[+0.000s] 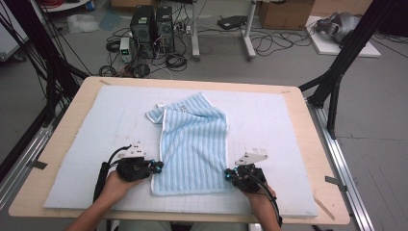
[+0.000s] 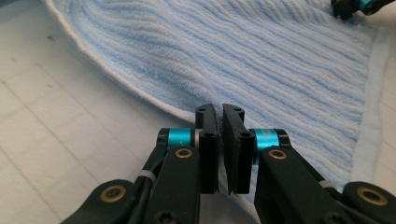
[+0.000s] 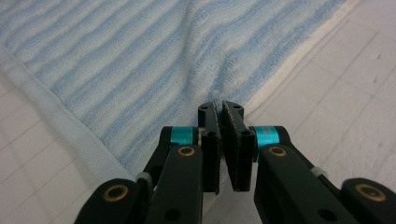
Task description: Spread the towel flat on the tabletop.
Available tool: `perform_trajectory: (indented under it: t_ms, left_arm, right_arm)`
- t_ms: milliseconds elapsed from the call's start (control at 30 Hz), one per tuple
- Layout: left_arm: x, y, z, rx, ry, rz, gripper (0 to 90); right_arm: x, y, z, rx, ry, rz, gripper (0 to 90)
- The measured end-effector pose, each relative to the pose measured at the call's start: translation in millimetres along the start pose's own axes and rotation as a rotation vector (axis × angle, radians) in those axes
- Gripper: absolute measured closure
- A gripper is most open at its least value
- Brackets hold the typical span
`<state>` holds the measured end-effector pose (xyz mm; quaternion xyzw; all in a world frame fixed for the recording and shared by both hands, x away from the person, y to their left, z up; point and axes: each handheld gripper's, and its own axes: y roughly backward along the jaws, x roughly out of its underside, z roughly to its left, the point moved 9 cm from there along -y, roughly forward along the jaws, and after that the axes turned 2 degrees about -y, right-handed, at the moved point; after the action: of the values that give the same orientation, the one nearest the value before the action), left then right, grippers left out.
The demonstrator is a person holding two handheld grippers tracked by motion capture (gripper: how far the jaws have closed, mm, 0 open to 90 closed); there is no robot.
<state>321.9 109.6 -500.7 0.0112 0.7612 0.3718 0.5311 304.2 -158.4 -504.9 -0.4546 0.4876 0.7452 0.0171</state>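
Observation:
A light blue striped towel (image 1: 192, 139) with white edging lies lengthwise on the white foam mat (image 1: 91, 144), its far end folded over and rumpled. My left gripper (image 1: 158, 167) is at the towel's near left edge, shut on the white hem. In the left gripper view the gripper (image 2: 220, 112) pinches that hem, and the towel (image 2: 233, 56) spreads beyond it. My right gripper (image 1: 227, 174) is at the near right edge. In the right gripper view it (image 3: 220, 108) is shut on the towel (image 3: 140, 56), whose cloth puckers toward the jaws.
The mat covers most of a wooden table (image 1: 57, 159). Beyond the far edge, two computer towers (image 1: 151, 24), cables and cardboard boxes (image 1: 284, 13) sit on the floor. Black frame legs (image 1: 332, 82) stand at both sides of the table.

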Motion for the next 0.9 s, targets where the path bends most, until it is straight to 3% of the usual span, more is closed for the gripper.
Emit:
perform_trajectory:
  t_ms: [100,167,300,433,467,533,667,800,900]
  left_arm:
    - [2.4,4.7,-6.3,0.025,0.02,-0.01,81.3]
    - [-3.0,6.3,-3.7,0.009,0.052,-0.035,68.1]
    - [-18.0,9.0,10.4,-0.043,0.095,-0.103,47.5]
    - [-29.8,6.9,30.1,-0.095,0.107,-0.141,40.3]
    - [-32.3,6.9,33.8,-0.105,0.109,-0.154,39.2]
    - [-38.0,7.5,42.9,-0.128,0.112,-0.18,38.2]
    - [-44.4,8.6,55.0,-0.154,0.118,-0.223,37.3]
    - [-42.2,7.5,58.9,-0.163,0.107,-0.216,37.1]
    - [-41.8,8.1,60.2,-0.166,0.107,-0.218,37.1]
  right_arm:
    - [1.8,5.2,2.5,0.008,-0.008,-0.016,74.5]
    - [-2.6,6.3,1.9,0.012,-0.026,-0.055,64.1]
    - [-23.0,3.9,-5.9,0.053,-0.028,-0.136,51.1]
    - [-46.3,-4.4,-15.2,0.065,-0.029,-0.19,39.7]
    - [-50.7,-9.3,-19.3,0.065,-0.055,-0.197,33.8]
    - [-54.7,-18.0,-28.5,0.08,-0.099,-0.192,22.9]
    - [-56.7,-29.3,-40.5,0.099,-0.123,-0.174,10.4]
    - [-51.7,-39.9,-44.3,0.08,-0.152,-0.116,10.4]
    - [-48.5,-44.5,-39.3,0.072,-0.121,-0.075,12.6]
